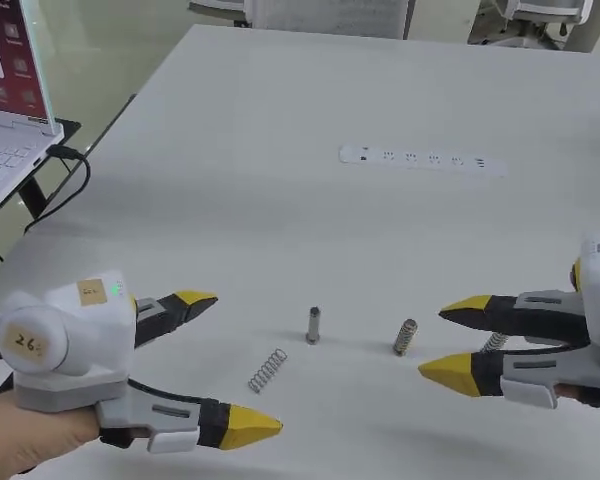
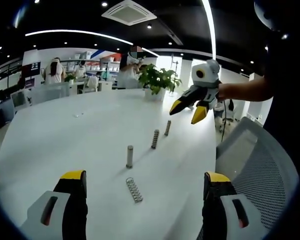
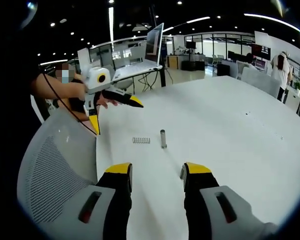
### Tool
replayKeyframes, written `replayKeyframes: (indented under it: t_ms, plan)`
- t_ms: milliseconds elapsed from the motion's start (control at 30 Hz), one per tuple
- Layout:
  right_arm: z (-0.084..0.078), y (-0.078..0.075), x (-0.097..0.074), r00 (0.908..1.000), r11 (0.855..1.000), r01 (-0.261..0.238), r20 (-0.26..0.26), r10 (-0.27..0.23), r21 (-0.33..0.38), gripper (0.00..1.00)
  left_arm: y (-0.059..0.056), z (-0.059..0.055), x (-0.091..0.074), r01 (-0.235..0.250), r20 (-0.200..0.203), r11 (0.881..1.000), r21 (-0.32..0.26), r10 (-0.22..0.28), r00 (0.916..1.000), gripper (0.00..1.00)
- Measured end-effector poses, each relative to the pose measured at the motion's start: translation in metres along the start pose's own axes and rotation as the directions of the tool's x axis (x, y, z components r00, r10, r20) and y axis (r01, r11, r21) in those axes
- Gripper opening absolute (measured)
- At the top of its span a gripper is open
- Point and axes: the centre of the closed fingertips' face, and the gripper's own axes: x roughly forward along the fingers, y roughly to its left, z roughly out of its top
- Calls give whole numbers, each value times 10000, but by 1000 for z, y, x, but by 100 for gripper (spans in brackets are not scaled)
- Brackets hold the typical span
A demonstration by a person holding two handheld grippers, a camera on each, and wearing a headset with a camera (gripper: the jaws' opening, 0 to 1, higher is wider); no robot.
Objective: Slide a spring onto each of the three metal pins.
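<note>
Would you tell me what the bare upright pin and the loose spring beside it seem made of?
The pin looks like metal: dull grey with a faint sheen. The spring looks like thin silvery metal wire wound in open coils; which metal is unclear.

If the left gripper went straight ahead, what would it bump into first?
The left gripper would probably meet the loose spring lying flat ahead of its open jaws, then the bare pin behind it.

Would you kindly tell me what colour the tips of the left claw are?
Yellow; the left claw shows it best in the head view.
</note>
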Motion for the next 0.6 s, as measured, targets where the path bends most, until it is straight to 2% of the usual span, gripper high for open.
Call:
replayKeyframes:
  t_ms: [233,367,600]
  plan:
    - [-10,9,0,9994,9998,-117,-323,113,-150,38,0,-2,-1,15,-59,10000,-6,-15,10000,94]
    - [-14,18,3,9968,9969,-309,-758,254,-722,38,1,-4,-2,-18,-84,10000,-36,17,10000,93]
    - [-7,27,11,9927,9849,-720,-1075,554,-1575,37,1,-4,-4,-38,-41,10000,-73,38,10000,93]
